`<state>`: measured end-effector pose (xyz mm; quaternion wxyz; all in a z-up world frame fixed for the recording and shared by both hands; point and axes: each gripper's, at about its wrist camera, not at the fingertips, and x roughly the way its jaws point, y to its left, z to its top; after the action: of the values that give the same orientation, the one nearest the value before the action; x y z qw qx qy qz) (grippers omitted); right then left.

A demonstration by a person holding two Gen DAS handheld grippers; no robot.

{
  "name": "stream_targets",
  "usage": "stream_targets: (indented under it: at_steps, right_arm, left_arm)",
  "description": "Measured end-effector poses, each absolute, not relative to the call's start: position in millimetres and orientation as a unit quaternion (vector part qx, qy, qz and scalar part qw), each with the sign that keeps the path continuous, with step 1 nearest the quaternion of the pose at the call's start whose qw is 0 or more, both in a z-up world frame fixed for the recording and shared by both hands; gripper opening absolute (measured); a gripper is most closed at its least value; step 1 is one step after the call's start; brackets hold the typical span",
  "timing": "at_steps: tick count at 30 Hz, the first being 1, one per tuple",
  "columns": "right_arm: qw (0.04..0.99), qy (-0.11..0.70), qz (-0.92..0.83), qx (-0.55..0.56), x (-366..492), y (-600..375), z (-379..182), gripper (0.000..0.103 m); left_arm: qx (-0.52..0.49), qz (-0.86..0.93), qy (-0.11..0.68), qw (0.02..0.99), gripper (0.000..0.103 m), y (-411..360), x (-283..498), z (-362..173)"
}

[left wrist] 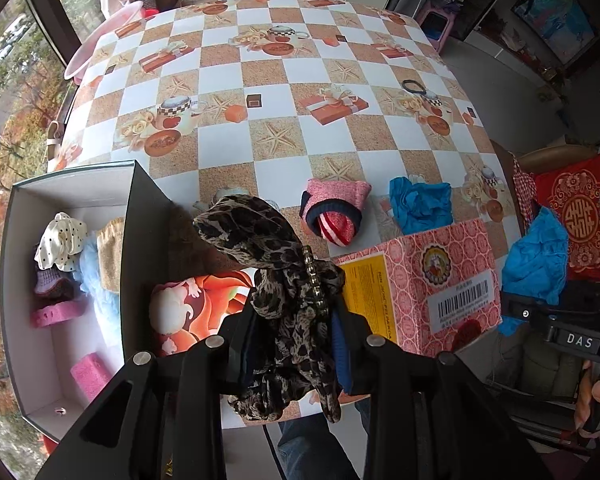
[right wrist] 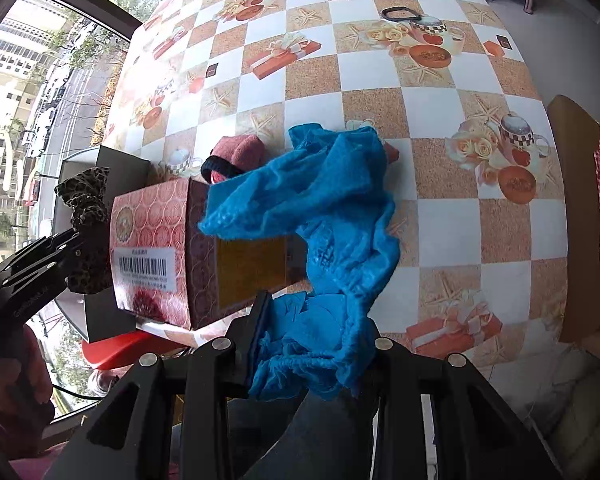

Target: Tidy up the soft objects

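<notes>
My left gripper (left wrist: 294, 334) is shut on a leopard-print scarf (left wrist: 260, 244) with a bead chain, held above the table's near edge, just right of the open storage box (left wrist: 20, 280). The box holds a polka-dot cloth (left wrist: 62, 240), a tan knit piece (left wrist: 110, 252), pink sponges (left wrist: 88, 374) and other soft items. My right gripper (right wrist: 312, 344) is shut on a blue cloth (right wrist: 332, 208), lifted over the pink carton (right wrist: 152, 240). A pink knit hat (left wrist: 334, 210) and another blue cloth (left wrist: 420, 200) lie on the table. The left gripper with the scarf (right wrist: 86, 204) shows in the right wrist view.
The checkered tablecloth (left wrist: 284, 80) covers the table. A pink carton (left wrist: 432, 284) stands at the near edge. A black hair tie (left wrist: 414, 87) lies far right. A pink basin (left wrist: 100, 40) sits at the far left. A chair with a red cushion (left wrist: 576, 208) stands to the right.
</notes>
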<state>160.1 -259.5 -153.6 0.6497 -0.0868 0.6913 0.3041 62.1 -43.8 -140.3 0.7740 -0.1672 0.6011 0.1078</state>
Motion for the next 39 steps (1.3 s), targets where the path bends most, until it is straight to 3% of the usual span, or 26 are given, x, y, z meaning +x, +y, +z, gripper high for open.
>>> stream_targets:
  at_steps: [18,39]
  right_arm:
    - [0.644,0.657,0.367,-0.138,80,-224,-120,0.033]
    - [0.594,0.604,0.471,-0.245,31,-112,-97,0.033]
  left_arm:
    - [-0.195,0.133,0.556,0.797,0.034,-29,-2,-117]
    - [-0.293,0.243,0.503,0.776,0.035,37,-87,-116]
